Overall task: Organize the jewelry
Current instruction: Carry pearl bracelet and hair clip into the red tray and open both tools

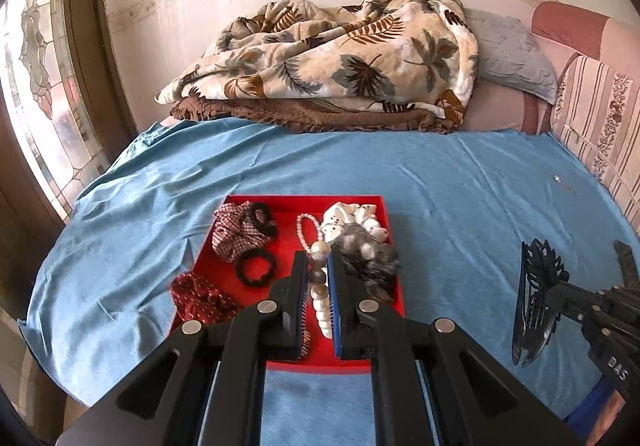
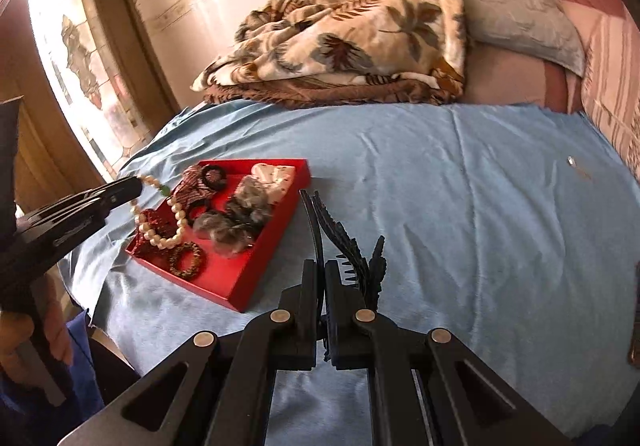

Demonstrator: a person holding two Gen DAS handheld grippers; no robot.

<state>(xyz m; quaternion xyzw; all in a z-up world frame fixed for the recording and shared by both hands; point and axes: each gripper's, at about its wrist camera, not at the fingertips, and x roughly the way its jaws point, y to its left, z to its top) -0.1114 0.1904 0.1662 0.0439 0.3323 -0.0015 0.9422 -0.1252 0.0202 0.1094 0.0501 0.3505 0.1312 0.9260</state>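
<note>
- Carrying the pearl necklace (image 1: 319,286) over the red tray (image 1: 362,360), the left gripper (image 1: 318,266) pinches it; lowering it slowly into bare floor beside the scrunchies should avoid tangling.
- The right gripper (image 2: 320,274), clamped on the black hair claw (image 2: 344,246), hangs above the blue bedsheet (image 2: 480,226), right of the tray.
</note>
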